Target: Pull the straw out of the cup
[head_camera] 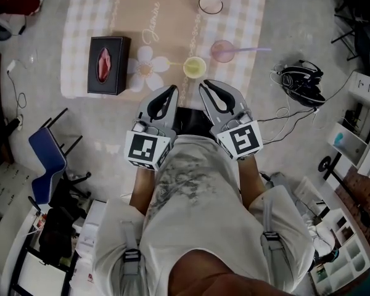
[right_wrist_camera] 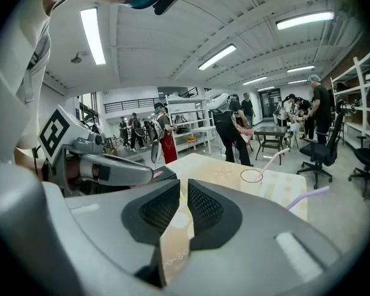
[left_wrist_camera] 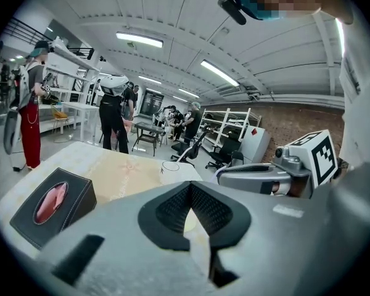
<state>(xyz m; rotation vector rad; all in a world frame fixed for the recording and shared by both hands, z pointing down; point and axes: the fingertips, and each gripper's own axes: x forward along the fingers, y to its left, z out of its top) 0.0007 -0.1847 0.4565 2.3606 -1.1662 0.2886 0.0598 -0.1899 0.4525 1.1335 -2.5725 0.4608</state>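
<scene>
On the bench (head_camera: 80,17) with its checked cloth stand three cups. The pink cup (head_camera: 222,51) holds a purple straw (head_camera: 250,49) that leans out toward the right. The clear cup (head_camera: 210,4), at the far edge, holds a pale straw (right_wrist_camera: 279,156). The yellow cup (head_camera: 195,67) is the nearest one, just beyond the tips of the two grippers. So there are two straws, each in its cup. One black tissue box (head_camera: 109,65) lies at the left, well apart from the cups.

The left gripper (head_camera: 171,92) has its jaws together at the tips, with nothing in them. The right gripper (head_camera: 205,87) has its jaws a little apart, a narrow gap with nothing inside.
</scene>
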